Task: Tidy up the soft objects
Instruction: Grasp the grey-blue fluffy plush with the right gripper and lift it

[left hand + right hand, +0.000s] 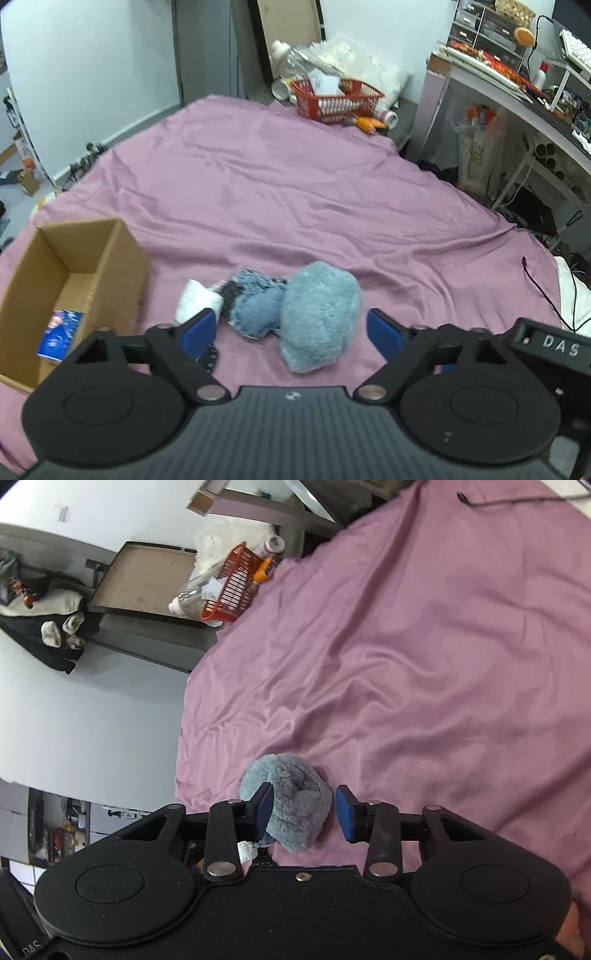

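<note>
A fluffy grey-blue plush lies on the pink bed sheet, with a smaller blue fuzzy piece, a dark speckled piece and a white soft item to its left. My left gripper is open just short of the pile, its blue pads wide on either side. In the right wrist view the same plush sits between the pads of my right gripper. The left pad touches the fur and a narrow gap shows at the right pad. The white item peeks out under the left finger.
An open cardboard box stands on the bed at the left with a blue packet inside. A red basket and bottles sit at the far end. A cluttered desk lines the right side, and a black cable lies near that edge.
</note>
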